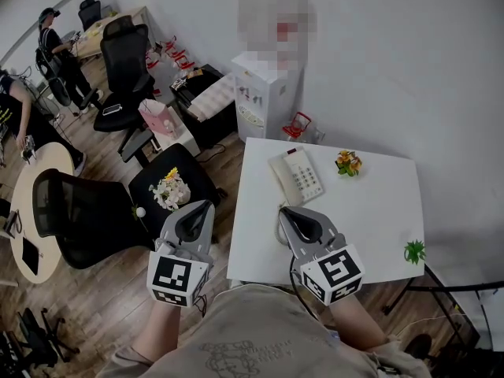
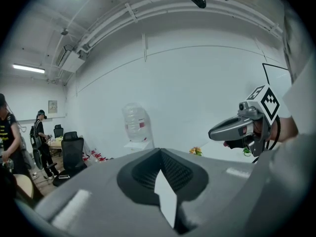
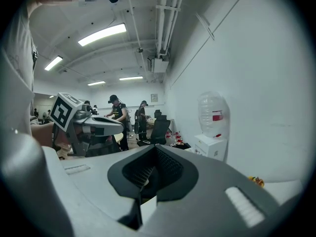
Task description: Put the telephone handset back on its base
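Both pairs of jaws are pressed together with nothing between them. The left gripper (image 1: pixel 205 205) hangs just off the counter's (image 1: pixel 370 207) near edge, the right gripper (image 1: pixel 285 211) over it. Ahead of the right jaws sits the telephone base (image 1: pixel 305 178), the handset (image 1: pixel 278 176) seemingly lying in its cradle, which would suit empty jaws. The water bottle's (image 3: pixel 213 113) red label is too small to read

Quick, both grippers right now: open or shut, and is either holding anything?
Left gripper: shut, holding nothing.
Right gripper: shut, holding nothing.
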Demonstrator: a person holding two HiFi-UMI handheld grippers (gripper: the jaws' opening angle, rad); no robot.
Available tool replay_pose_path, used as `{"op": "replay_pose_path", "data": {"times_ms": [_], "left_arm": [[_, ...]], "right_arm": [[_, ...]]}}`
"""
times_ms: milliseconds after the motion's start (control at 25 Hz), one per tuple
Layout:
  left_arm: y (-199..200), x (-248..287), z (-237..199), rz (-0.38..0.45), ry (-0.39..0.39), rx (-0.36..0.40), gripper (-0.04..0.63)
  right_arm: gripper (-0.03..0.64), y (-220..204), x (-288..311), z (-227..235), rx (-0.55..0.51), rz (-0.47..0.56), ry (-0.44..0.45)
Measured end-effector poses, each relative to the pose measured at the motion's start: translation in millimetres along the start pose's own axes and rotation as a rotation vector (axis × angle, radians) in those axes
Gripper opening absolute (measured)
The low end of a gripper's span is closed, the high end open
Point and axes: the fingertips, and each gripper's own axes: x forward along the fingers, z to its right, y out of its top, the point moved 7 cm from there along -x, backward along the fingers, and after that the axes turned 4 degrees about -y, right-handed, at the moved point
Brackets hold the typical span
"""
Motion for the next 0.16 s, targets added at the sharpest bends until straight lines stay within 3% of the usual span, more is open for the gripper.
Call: {"op": "replay_pose_path", "data": {"times_ms": [160], "left_arm": [[-3.8,-0.1,-3.4,-0.008,0.004,-0.001,0.000]], "right_arm": [[0.028,0.5,3.6,-3.8,-0.030,0.006,-0.002]]}}
